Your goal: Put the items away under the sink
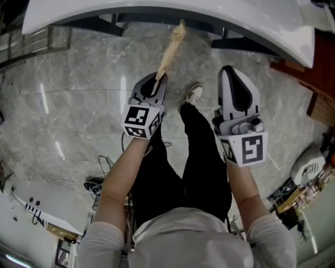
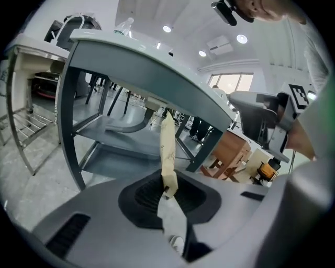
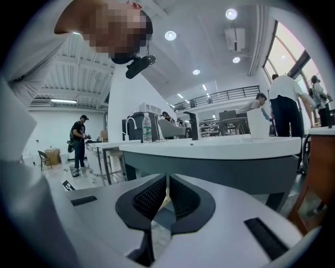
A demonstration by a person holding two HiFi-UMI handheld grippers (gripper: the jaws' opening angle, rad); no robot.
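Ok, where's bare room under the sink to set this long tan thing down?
The lower shelf between the grey frame legs looks bare along its front. Tighter above, where a curved piece sits. The floor before the frame is open.

A long, slim, pale tan strip (image 1: 171,49) of stiff, paper-like material juts forward and upward, its near end pinched between the jaws of the left gripper (image 1: 158,78). Its far tip sits just under the near rim of the white curved sink (image 1: 157,11). A grey shelf (image 2: 118,131) lies below the sink, farther off.
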